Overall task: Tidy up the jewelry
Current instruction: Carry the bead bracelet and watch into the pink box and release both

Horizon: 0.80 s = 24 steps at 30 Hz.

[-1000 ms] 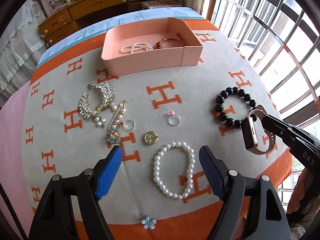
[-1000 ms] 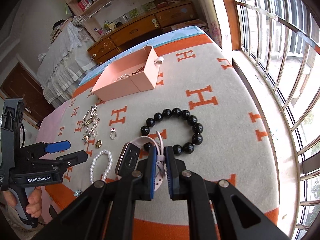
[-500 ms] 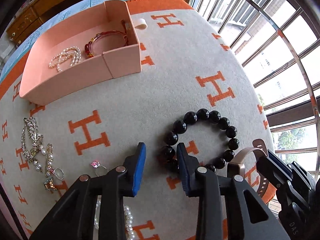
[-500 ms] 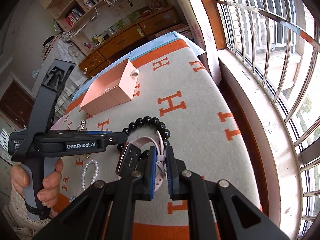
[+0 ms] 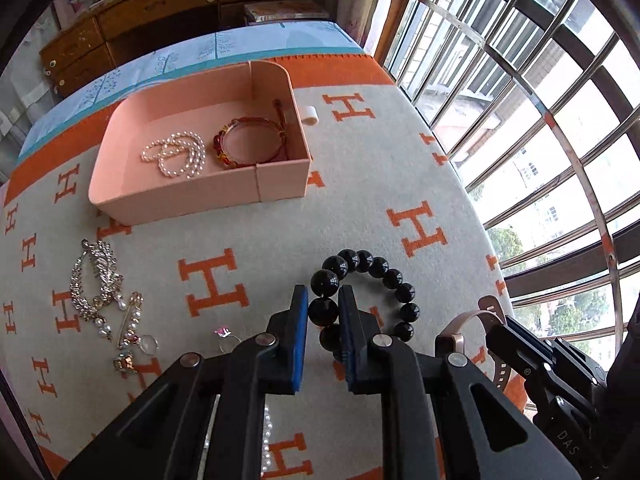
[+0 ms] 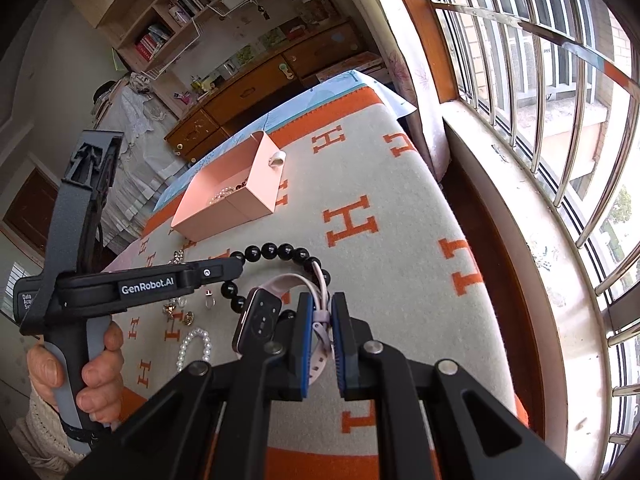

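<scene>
Two pieces boxed, two in the grippers, the rest loose on the blanket.

Left wrist view: the left gripper (image 5: 323,318), its jaws just closing, clamps the black bead bracelet (image 5: 370,300). Far left, the pink box (image 5: 180,196) already holds a pearl strand (image 5: 176,154) and a red bangle (image 5: 250,142); a brooch (image 5: 96,284), pin (image 5: 130,326) and ring (image 5: 227,338) wait at near left.
Right wrist view: the right gripper (image 6: 321,322) is clenched on the watch (image 6: 260,318) strap, beside the beads; a pearl bracelet (image 6: 196,350) lies near left.
</scene>
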{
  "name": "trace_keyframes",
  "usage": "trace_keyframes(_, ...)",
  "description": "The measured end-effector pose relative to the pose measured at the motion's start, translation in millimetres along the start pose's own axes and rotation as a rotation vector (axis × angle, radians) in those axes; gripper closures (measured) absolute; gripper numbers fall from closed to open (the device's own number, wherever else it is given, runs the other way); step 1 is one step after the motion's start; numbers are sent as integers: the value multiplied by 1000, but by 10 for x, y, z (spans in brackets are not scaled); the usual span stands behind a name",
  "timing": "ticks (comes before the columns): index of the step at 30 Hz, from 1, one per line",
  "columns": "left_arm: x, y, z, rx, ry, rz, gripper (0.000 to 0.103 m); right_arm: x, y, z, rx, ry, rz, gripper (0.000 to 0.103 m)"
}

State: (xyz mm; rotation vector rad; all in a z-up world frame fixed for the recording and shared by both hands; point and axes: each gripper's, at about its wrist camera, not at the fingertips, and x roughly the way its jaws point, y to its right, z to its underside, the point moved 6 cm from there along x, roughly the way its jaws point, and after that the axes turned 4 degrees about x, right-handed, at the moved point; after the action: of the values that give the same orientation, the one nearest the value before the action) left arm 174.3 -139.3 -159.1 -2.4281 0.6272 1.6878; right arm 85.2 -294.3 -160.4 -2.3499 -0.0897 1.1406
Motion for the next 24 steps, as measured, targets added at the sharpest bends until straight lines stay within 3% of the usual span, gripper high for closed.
trace_keyframes(7,-607,-348,-311,1,116,-76,90,-27,-398,-222,-91,18,-37,94)
trace_keyframes(15,-1011,-765,-861,-20,200,-165,90,-5,-910,-772,-193,93,-56,94)
trace_keyframes(19,-970,-886,-1132,-29,220,-163,90,165,-1044,-1063,-198,92,-53,94)
trace_keyframes(24,-543,-966,-1324,-20,186,-172,90,485,-1053,-1338,-164,75,-24,94)
